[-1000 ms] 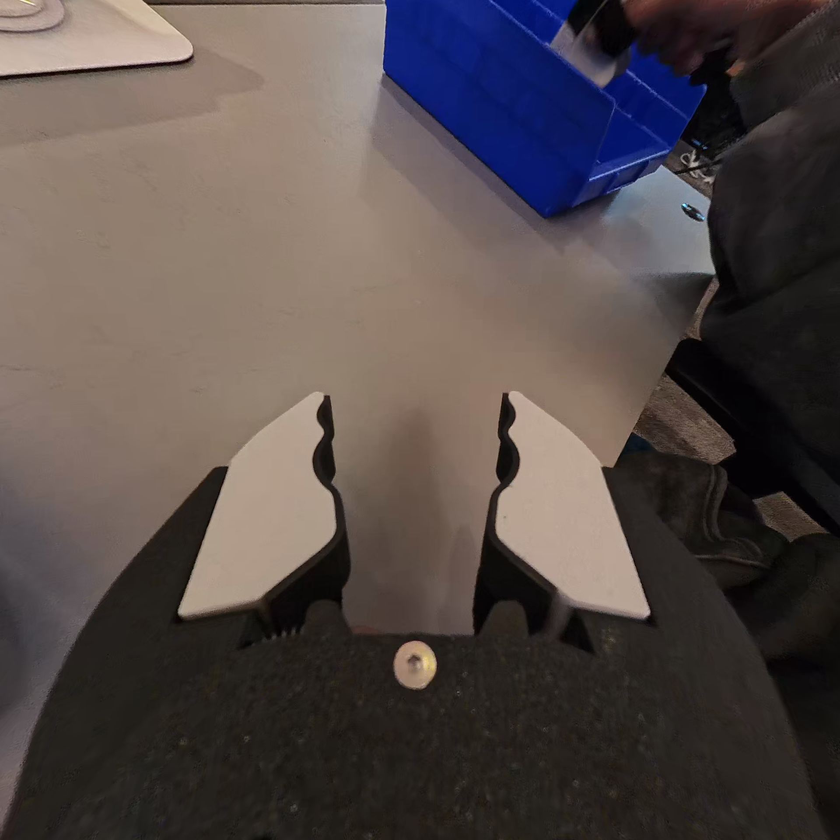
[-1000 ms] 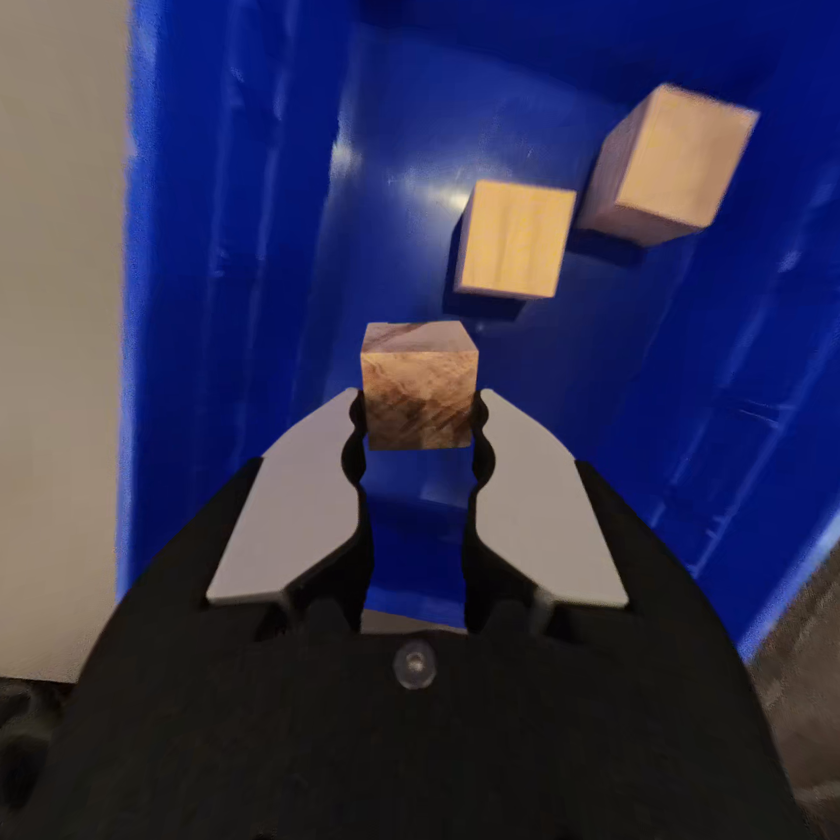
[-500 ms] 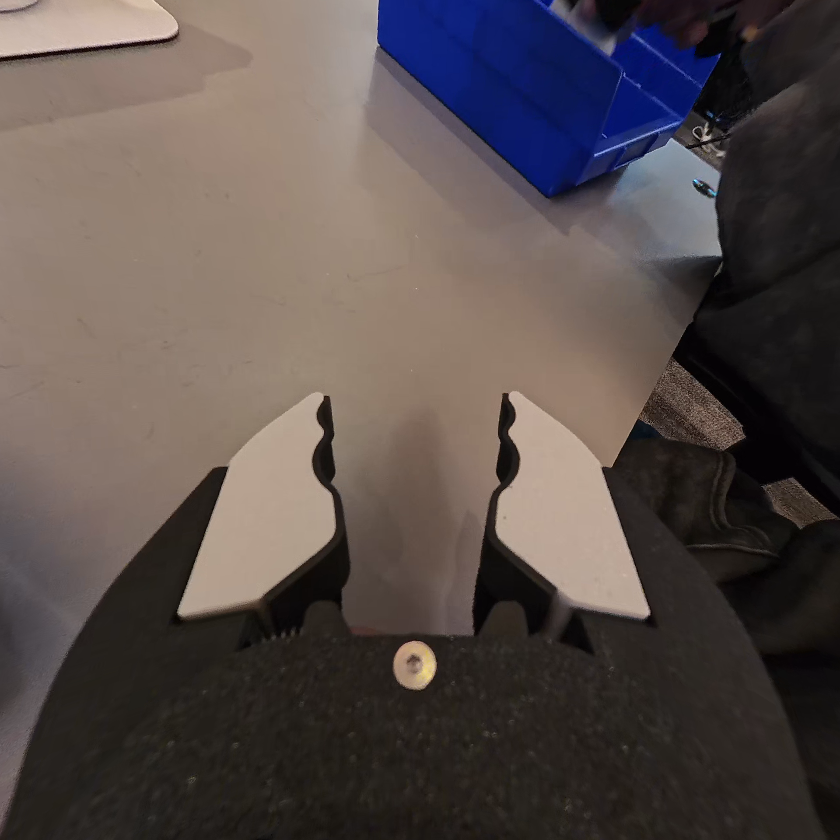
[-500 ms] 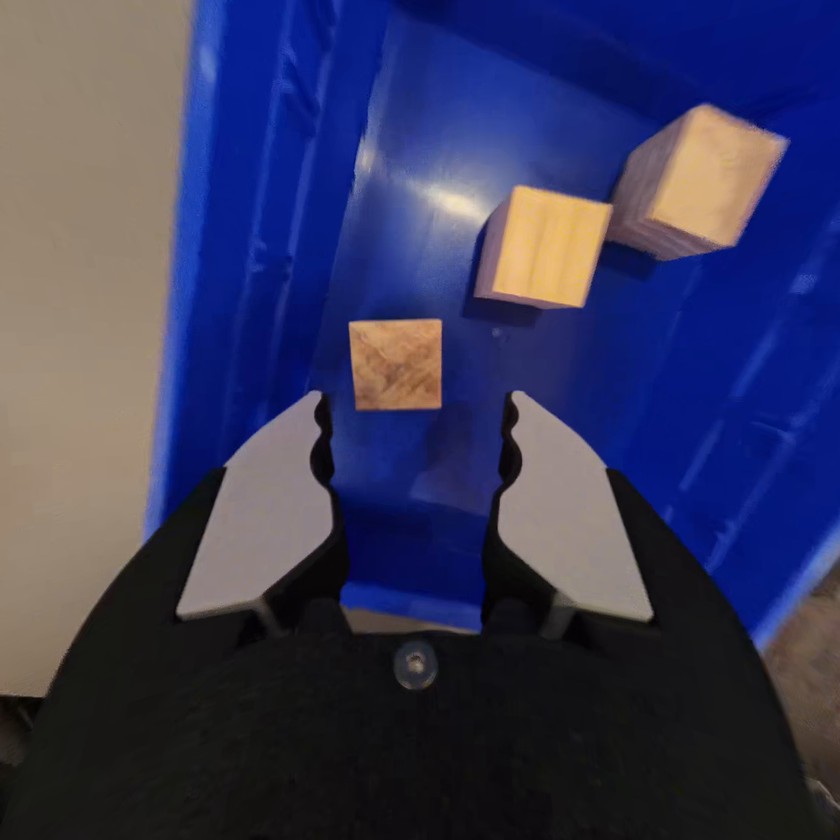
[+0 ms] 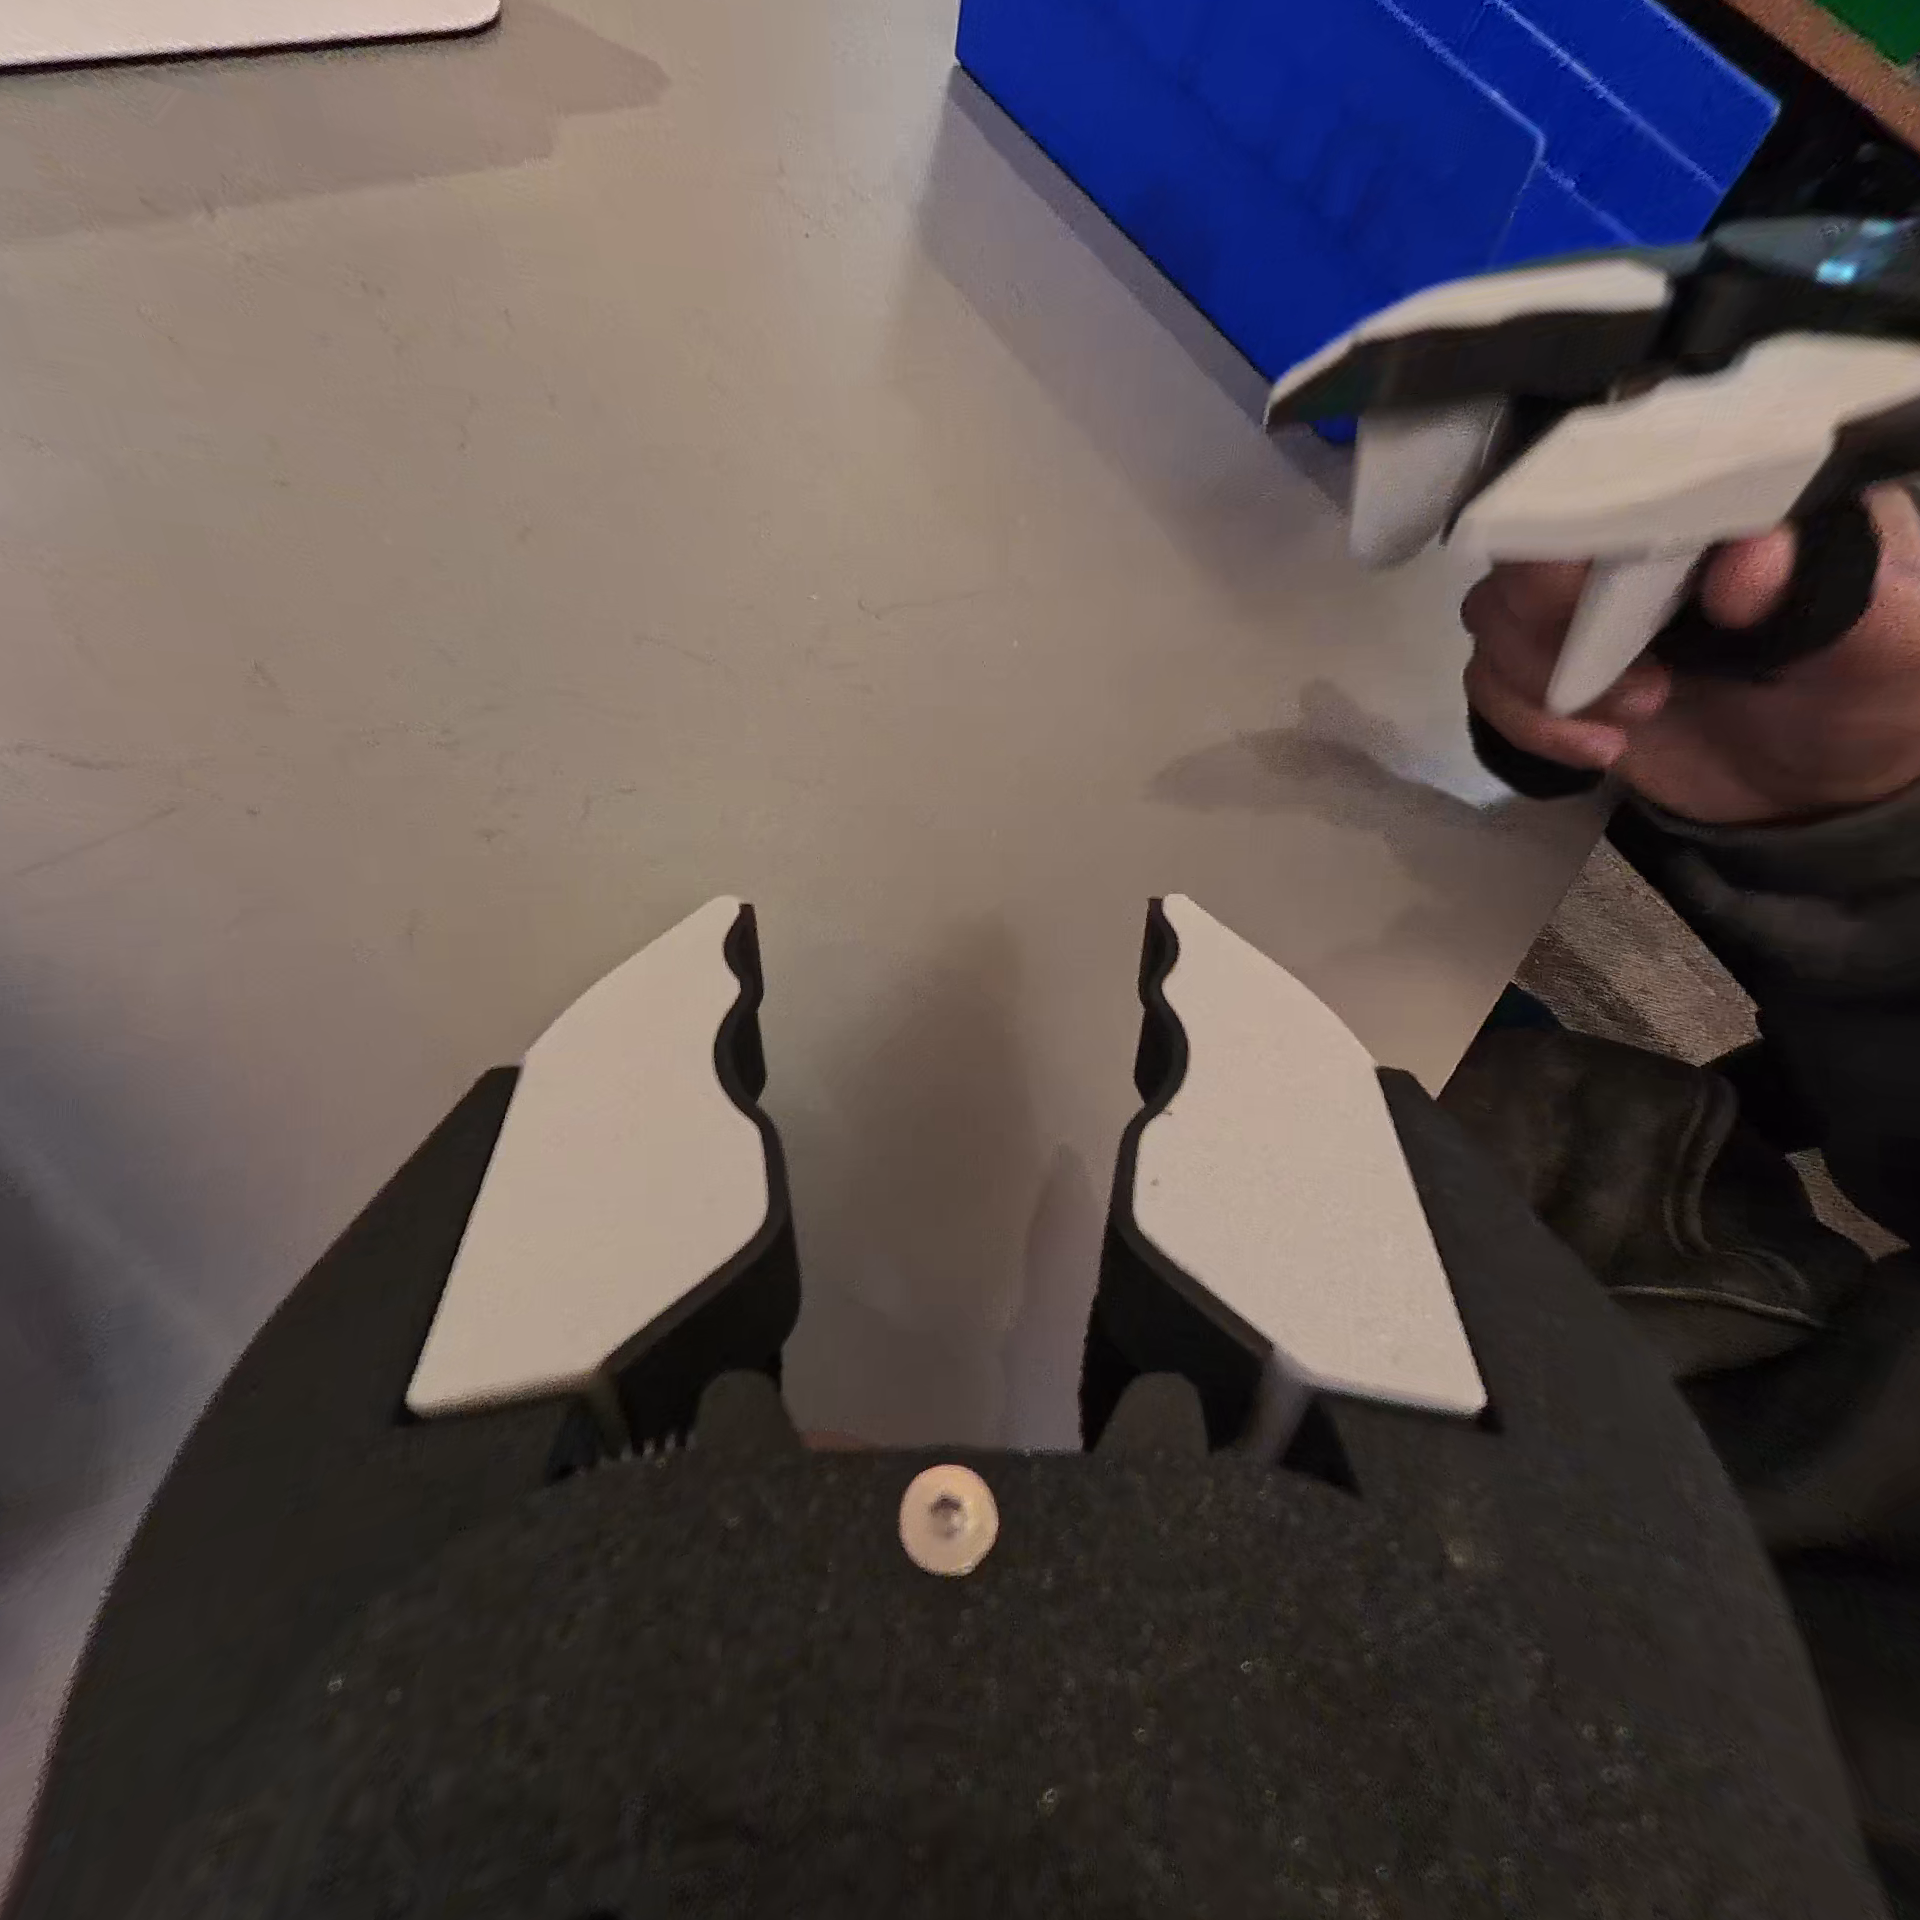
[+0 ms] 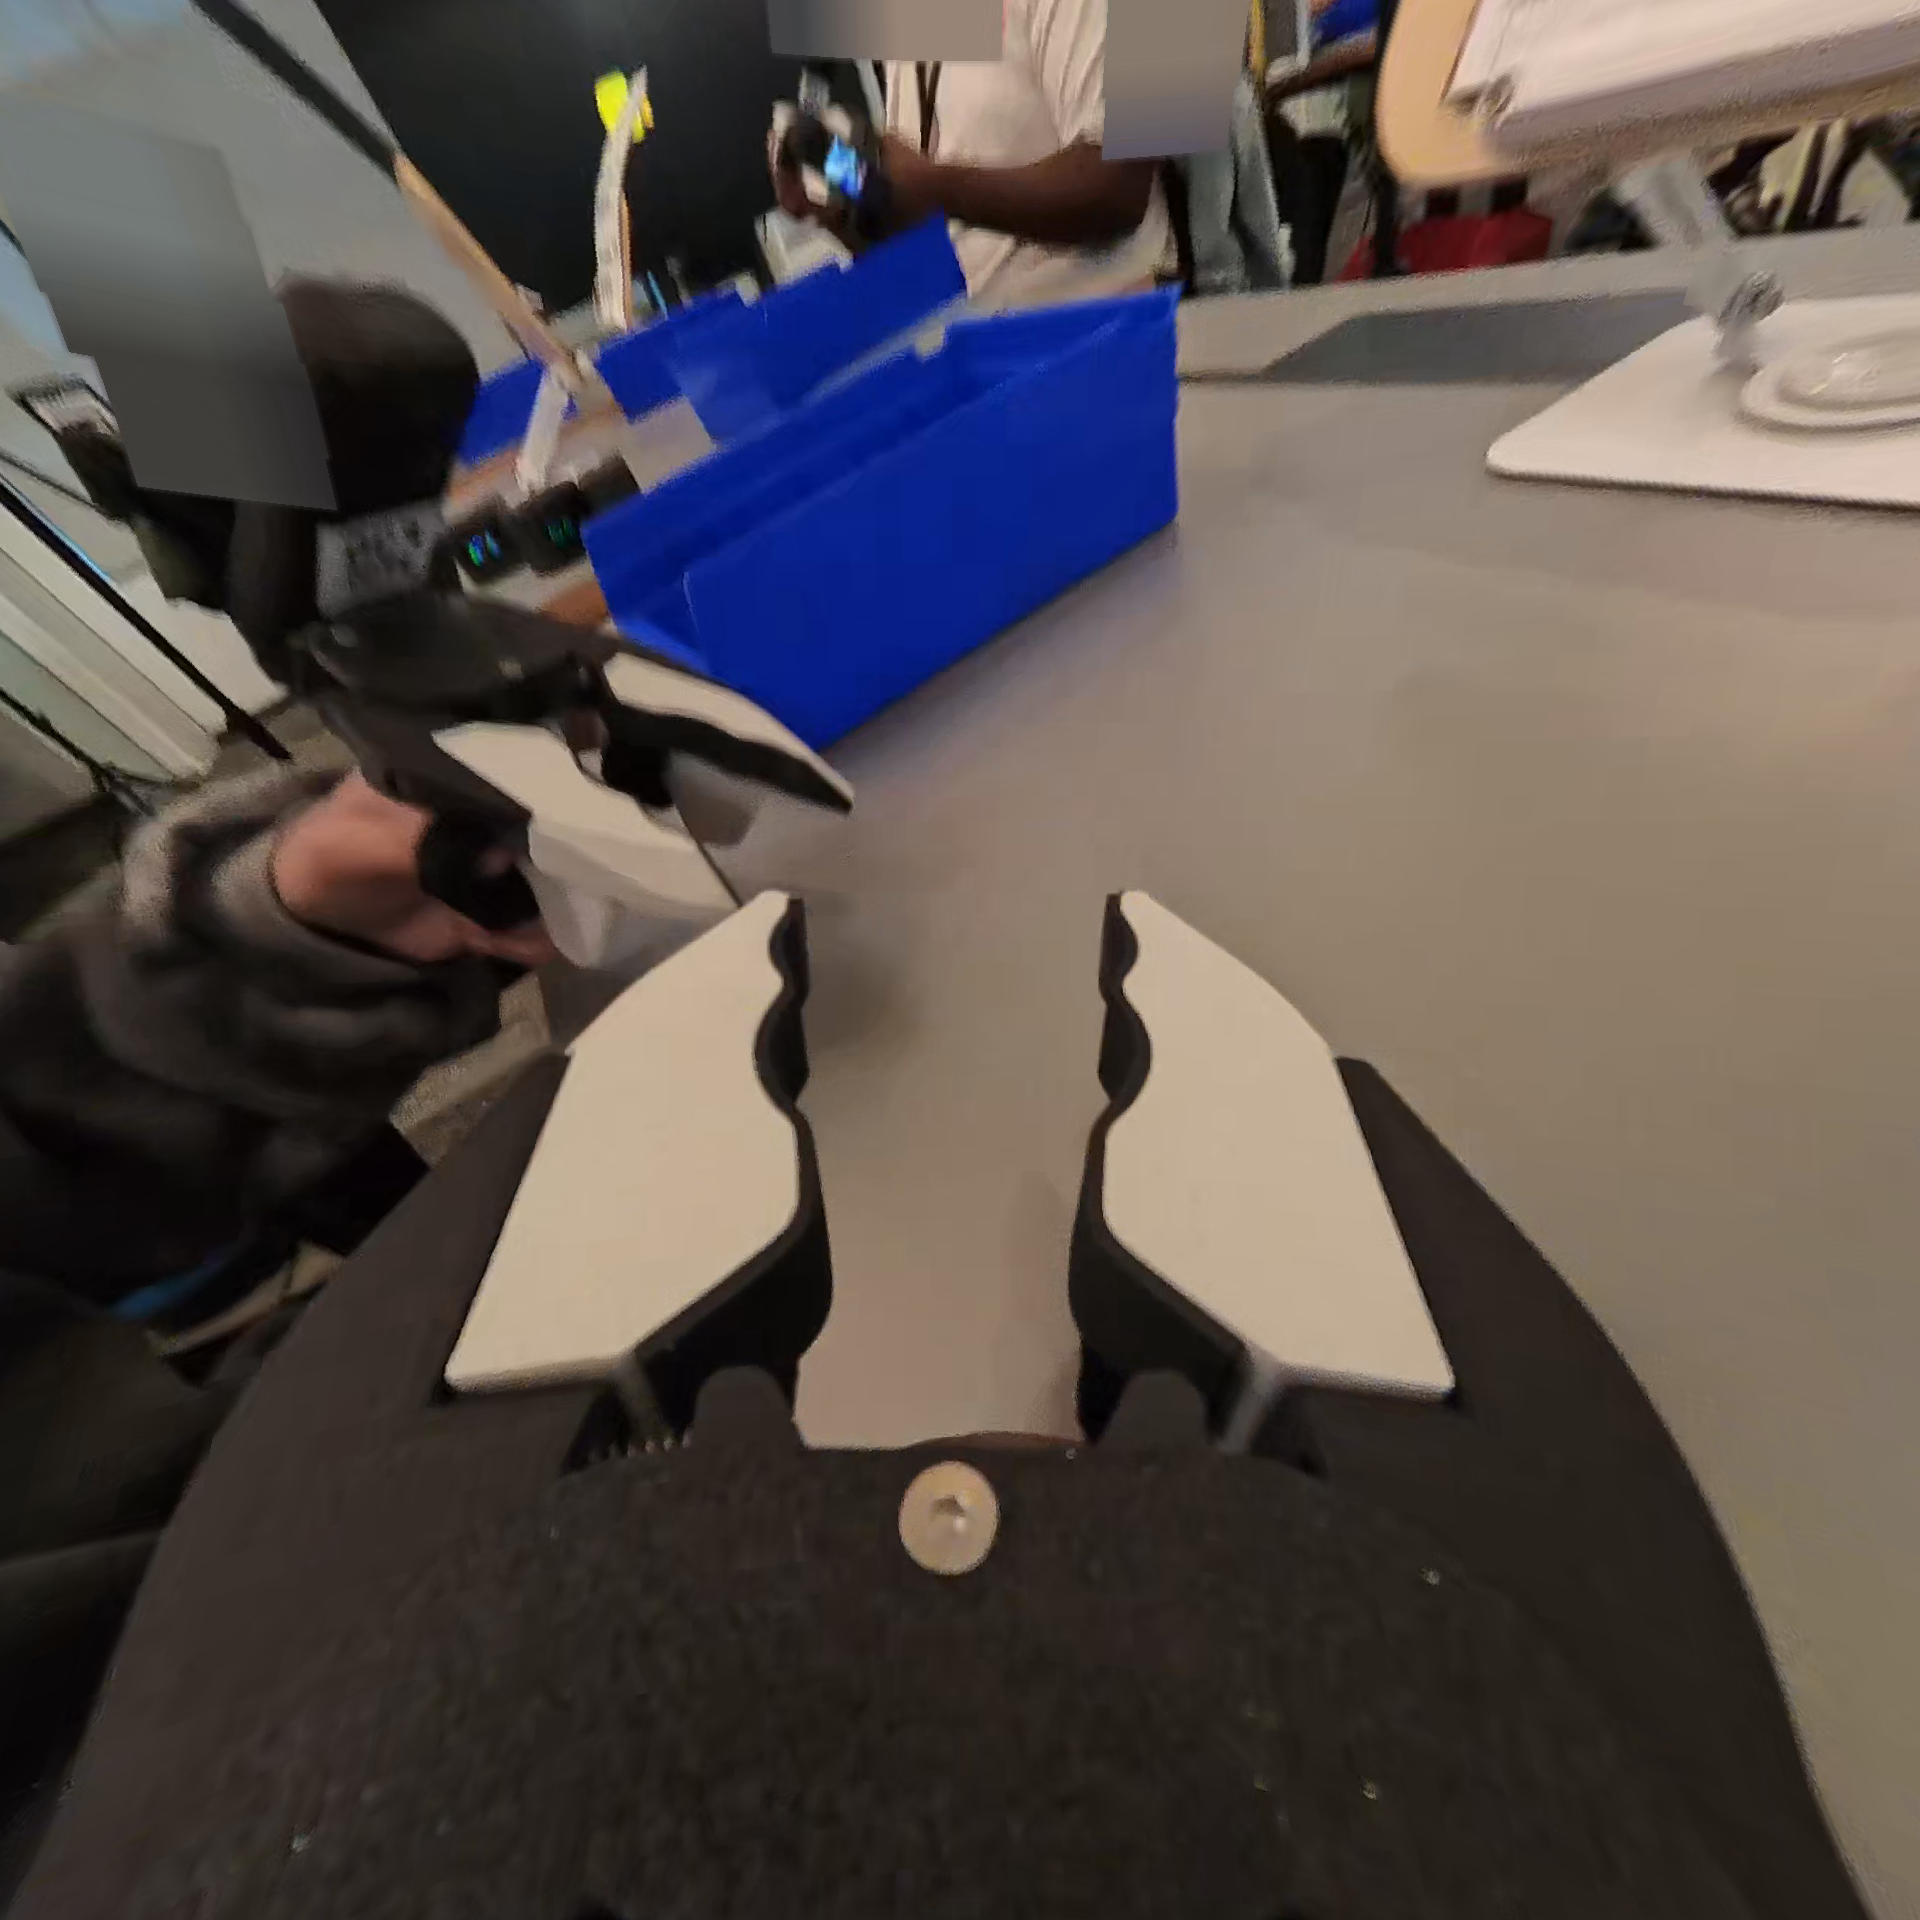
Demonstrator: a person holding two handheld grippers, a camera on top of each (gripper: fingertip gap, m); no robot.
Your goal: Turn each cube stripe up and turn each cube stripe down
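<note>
Fingers [image 5: 613, 1164] well apart from bin [image 5: 1299, 177]

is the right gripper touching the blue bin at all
Apart. The right wrist view shows the right gripper open over bare grey table, with the blue bin well beyond its fingertips and a clear stretch of tabletop between them.

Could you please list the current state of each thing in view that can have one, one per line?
left hand-held gripper: open, empty, over bare table.
right hand-held gripper: open, empty, over bare table.
blue bin: upright on the table, open-topped; inside not visible, so the cubes cannot be seen.
grey table: bare between both sets of fingers.
white stand base: flat on the table's far corner.
</note>
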